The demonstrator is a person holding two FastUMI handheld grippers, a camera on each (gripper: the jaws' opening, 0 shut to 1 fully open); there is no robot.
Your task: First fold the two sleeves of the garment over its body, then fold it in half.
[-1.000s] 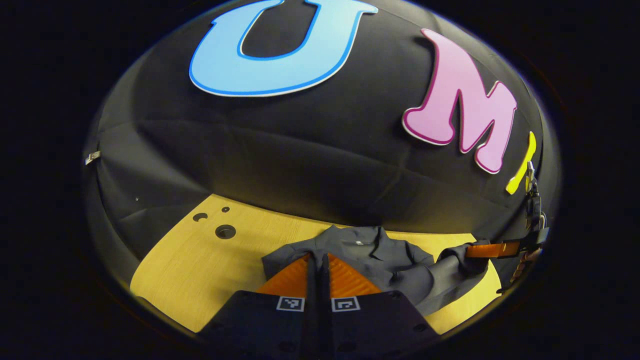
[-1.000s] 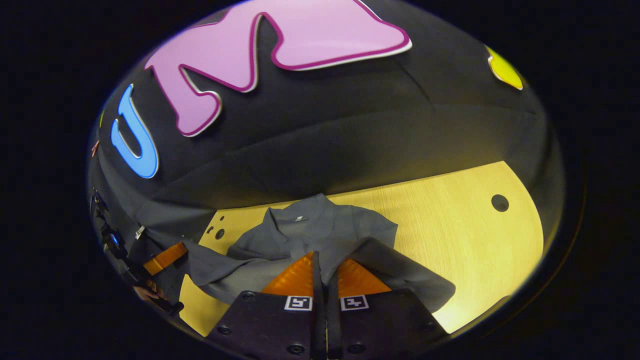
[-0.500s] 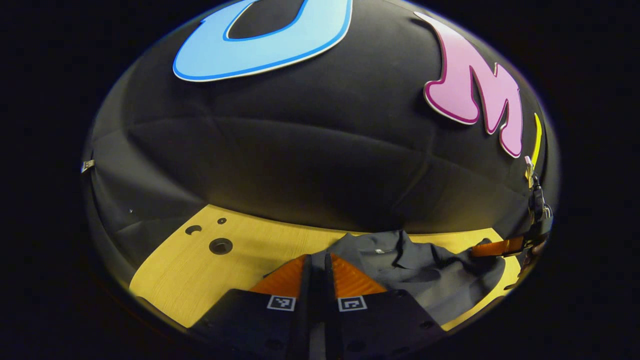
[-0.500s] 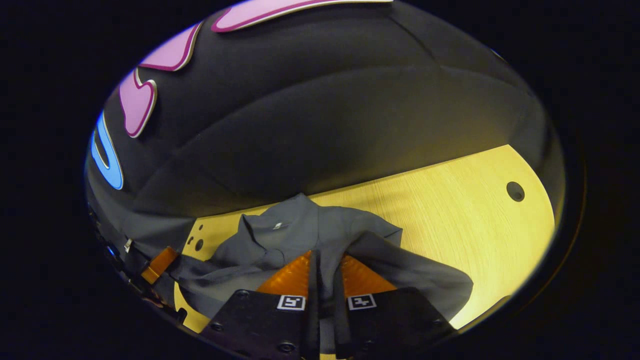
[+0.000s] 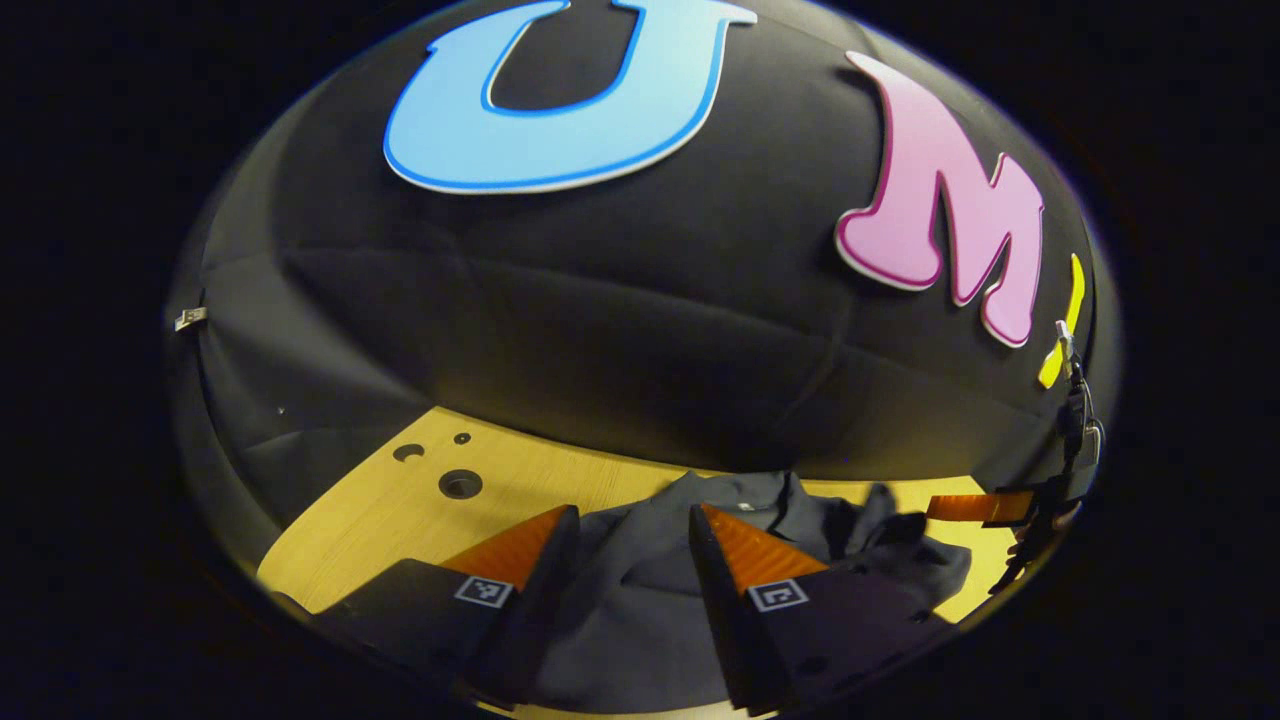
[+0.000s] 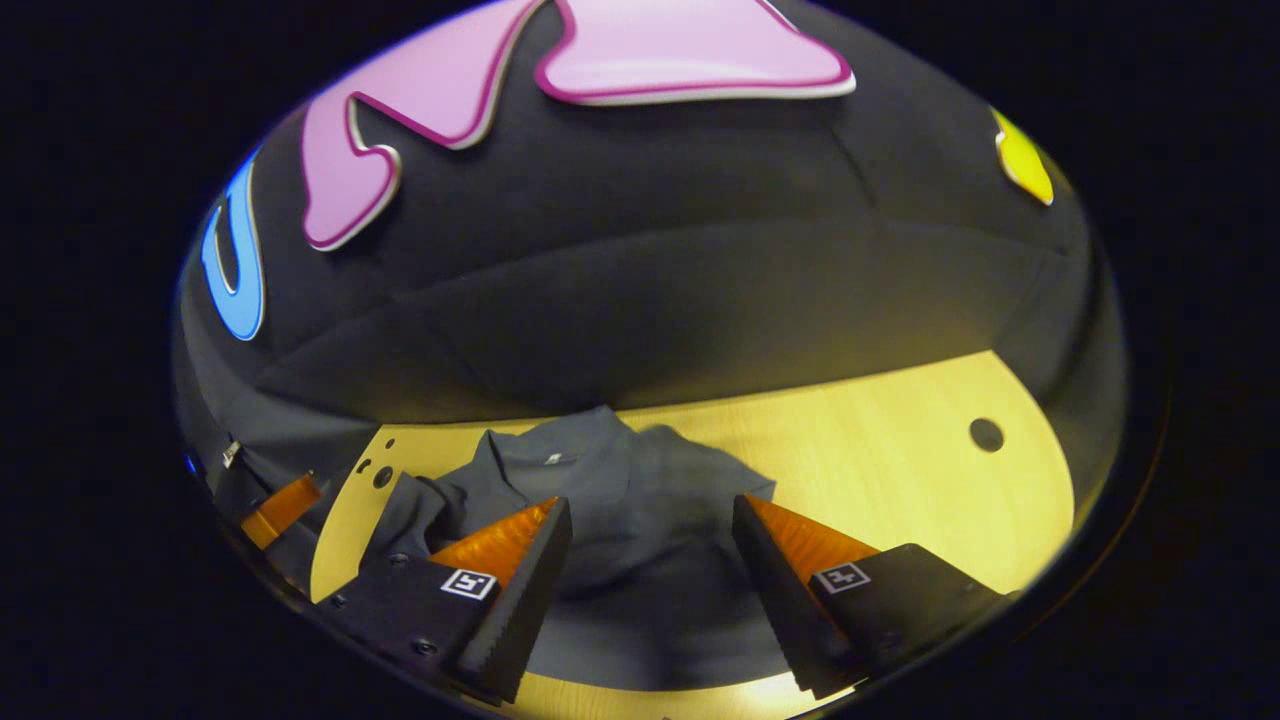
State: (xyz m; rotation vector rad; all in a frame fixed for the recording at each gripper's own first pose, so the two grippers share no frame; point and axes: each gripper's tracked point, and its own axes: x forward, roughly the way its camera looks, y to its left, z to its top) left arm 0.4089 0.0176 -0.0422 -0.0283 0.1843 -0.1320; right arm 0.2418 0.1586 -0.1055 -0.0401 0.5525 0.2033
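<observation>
Carried ridged wedge fingers [image 5: 735, 545] on dark blocky mounts, each mount bearing a square black-and-white marker [image 6: 842, 577]; had round screw heads [image 6: 421, 646] along the near edge.

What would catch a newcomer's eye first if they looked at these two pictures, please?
Most striking is the dark grey garment bunched in the middle of the pale wooden table, collar toward the booth's wall. In the right gripper view the right gripper stands wide open over it; in the left gripper view the left gripper is open too, with the cloth lying between its fingers. Round holes mark the table's far corner.
</observation>
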